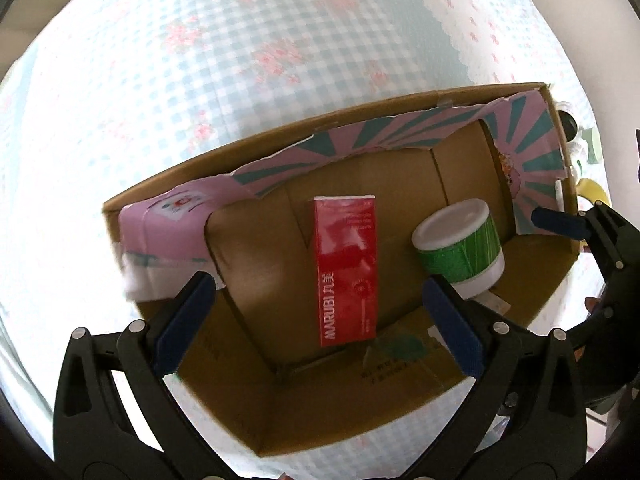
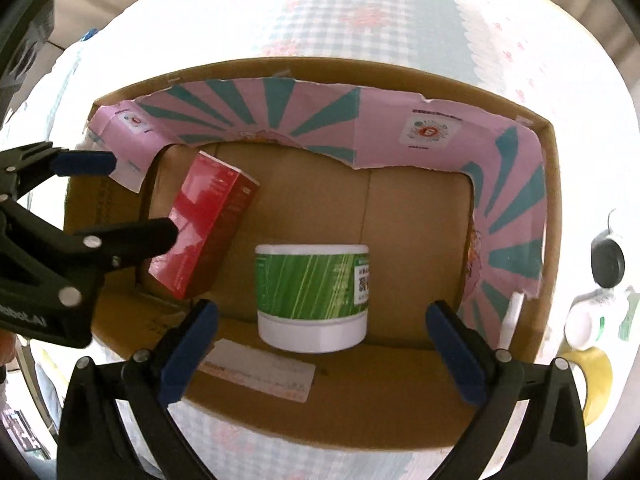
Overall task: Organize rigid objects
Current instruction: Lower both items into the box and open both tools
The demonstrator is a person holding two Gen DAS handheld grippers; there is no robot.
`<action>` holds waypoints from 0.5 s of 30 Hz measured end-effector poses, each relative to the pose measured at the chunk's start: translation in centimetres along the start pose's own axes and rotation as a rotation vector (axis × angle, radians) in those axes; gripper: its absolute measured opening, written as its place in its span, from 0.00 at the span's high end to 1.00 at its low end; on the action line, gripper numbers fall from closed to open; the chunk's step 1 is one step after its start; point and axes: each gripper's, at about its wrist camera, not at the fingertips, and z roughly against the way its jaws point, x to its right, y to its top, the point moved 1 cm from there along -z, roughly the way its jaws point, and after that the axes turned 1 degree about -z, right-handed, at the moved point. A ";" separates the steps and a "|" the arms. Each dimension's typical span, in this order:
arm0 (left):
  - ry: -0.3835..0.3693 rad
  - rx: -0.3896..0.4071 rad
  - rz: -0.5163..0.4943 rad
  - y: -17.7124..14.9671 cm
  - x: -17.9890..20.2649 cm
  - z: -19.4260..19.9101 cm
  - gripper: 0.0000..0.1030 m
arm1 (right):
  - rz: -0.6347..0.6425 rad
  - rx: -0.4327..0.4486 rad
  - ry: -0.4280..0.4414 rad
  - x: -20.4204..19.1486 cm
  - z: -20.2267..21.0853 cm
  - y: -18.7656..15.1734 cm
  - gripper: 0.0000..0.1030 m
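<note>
A cardboard box [image 1: 248, 400] with a pink and teal paper lining stands on a checked tablecloth; it also shows in the right wrist view [image 2: 400, 420]. Inside it lie a red MARUBI carton [image 1: 346, 268] [image 2: 204, 232] and a green and white jar [image 1: 460, 246] [image 2: 312, 292], which stands upright. My left gripper [image 1: 318, 320] is open and empty above the near wall, in front of the carton; it also shows in the right wrist view [image 2: 142, 196]. My right gripper [image 2: 320, 344] is open and empty, in front of the jar; one of its fingers [image 1: 560, 222] shows at the box's right end.
The tablecloth [image 1: 240, 60] spreads beyond the box. Right of the box lie a black and white round object [image 2: 608, 262], a white container with green print [image 2: 592, 320] and a yellow tape roll [image 2: 596, 384]. A white label [image 2: 260, 368] sticks on the box's near flap.
</note>
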 end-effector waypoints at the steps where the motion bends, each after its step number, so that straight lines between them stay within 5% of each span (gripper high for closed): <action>1: 0.003 0.005 0.003 -0.2 0.0 0.2 0.00 | -0.002 0.002 -0.002 -0.2 0.3 0.0 0.00; 15: 0.027 0.145 0.052 -4.1 0.9 11.3 0.00 | 0.010 0.091 -0.048 -3.4 10.5 -1.4 0.00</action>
